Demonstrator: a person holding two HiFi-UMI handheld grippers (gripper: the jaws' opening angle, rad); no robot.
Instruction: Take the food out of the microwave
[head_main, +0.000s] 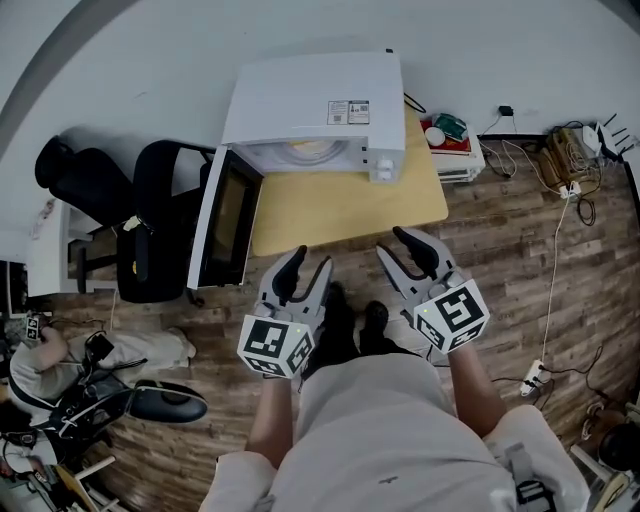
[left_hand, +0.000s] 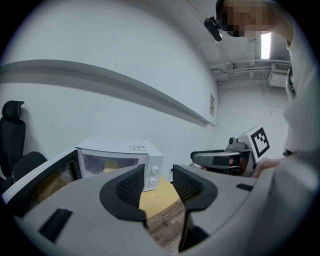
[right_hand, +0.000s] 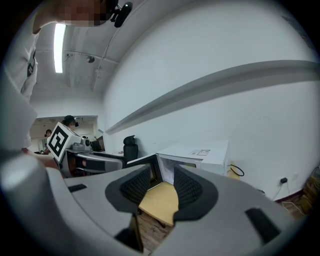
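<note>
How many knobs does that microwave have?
2, both on the microwave front panel, right of its opening: the upper knob sits directly above the lower knob. No others show.

Counting from where I stand:

- One microwave (head_main: 315, 110) sits at twelve o'clock, with one door (head_main: 225, 215) and two knobs (left_hand: 154, 170).
- One portion of food (head_main: 312, 150) is inside it.
- One tabletop (head_main: 345, 205) is under it.
- Two grippers sit near the middle: the left gripper (head_main: 310, 262) at about seven o'clock and the right gripper (head_main: 393, 243) at about five.
- Two black chairs are at nine to ten o'clock: the near chair (head_main: 165, 190) and the far chair (head_main: 72, 168).
- One power strip (head_main: 533, 377) lies on the floor at four o'clock.
- One seated person (head_main: 40, 365) is at eight o'clock.
</note>
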